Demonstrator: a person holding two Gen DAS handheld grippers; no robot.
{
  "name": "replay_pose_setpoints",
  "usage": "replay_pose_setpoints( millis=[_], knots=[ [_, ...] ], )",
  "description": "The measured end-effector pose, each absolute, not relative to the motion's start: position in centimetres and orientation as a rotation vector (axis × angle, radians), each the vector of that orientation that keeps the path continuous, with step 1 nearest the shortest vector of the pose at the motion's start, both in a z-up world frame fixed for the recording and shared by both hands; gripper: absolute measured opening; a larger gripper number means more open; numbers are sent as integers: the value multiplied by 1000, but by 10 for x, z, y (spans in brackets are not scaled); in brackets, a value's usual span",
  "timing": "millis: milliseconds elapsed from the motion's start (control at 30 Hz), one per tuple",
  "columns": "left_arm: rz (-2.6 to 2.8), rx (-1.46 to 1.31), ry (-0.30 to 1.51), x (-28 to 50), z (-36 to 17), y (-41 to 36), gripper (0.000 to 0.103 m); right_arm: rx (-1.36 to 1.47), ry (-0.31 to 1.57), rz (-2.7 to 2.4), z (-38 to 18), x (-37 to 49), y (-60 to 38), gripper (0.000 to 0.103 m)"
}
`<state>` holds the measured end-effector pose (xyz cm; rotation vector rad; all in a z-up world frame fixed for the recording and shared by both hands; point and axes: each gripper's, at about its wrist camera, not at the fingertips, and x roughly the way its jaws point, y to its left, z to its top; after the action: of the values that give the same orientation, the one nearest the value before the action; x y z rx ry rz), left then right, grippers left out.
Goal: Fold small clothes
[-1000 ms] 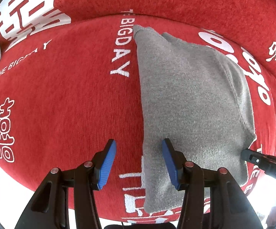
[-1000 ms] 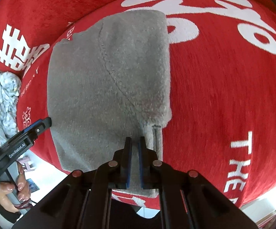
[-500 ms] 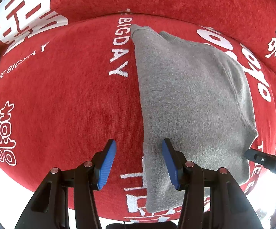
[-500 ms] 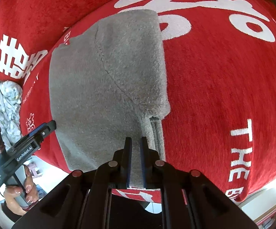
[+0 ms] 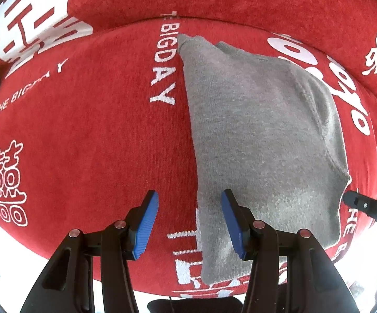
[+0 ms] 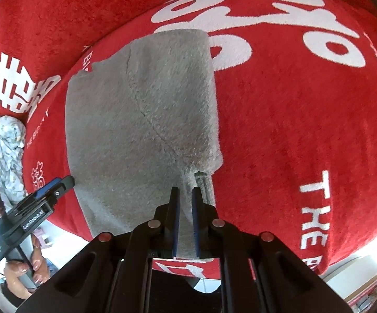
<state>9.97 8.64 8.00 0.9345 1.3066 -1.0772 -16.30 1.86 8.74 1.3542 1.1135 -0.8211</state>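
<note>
A grey fleece garment (image 5: 261, 140) lies folded flat on a red cover (image 5: 89, 135) printed with white lettering, its near hem hanging over the front edge. The left gripper (image 5: 189, 224) hovers with its blue-padded jaws spread wide, straddling the garment's left edge near the hem and clamping nothing. The right gripper (image 6: 184, 219) has its jaws drawn close together with a narrow gap, grey fabric visible between them at the near right corner (whether the pads actually pinch the cloth, I cannot tell). A crumpled pale floral cloth (image 6: 2, 143) sits well apart at the left.
</note>
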Motion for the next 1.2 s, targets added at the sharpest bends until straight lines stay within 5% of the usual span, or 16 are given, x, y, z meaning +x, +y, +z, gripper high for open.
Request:
replay_pose_setpoints(
  millis=[100, 133, 167, 200, 233, 267, 433, 600, 667, 1200],
  knots=[
    [-1081, 955, 1291, 97, 87, 86, 52, 1346, 1122, -831, 93, -160, 18, 23],
    [-1081, 957, 1295, 96, 89, 86, 52, 1343, 1124, -835, 96, -159, 18, 42],
    [-1077, 958, 1302, 96, 91, 86, 59, 1332, 1120, -842, 100, -157, 18, 58],
    [-1071, 955, 1307, 96, 93, 85, 72, 1316, 1116, -846, 105, -156, 17, 60],
    [-1061, 941, 1299, 96, 98, 86, 96, 1305, 1118, -847, 108, -154, 17, 60],
    [-1057, 924, 1281, 97, 102, 87, 102, 1293, 1125, -850, 111, -152, 17, 61],
    [-1053, 903, 1296, 97, 116, 87, 102, 1256, 1138, -879, 126, -146, 14, 82],
    [-1006, 924, 1279, 97, 125, 90, 102, 1197, 1177, -930, 139, -142, 15, 89],
    [-997, 936, 1266, 97, 129, 91, 102, 1181, 1185, -942, 143, -142, 16, 103],
    [-965, 1007, 1198, 90, 152, 97, 102, 1121, 1221, -977, 166, -134, 22, 103]
  ],
)
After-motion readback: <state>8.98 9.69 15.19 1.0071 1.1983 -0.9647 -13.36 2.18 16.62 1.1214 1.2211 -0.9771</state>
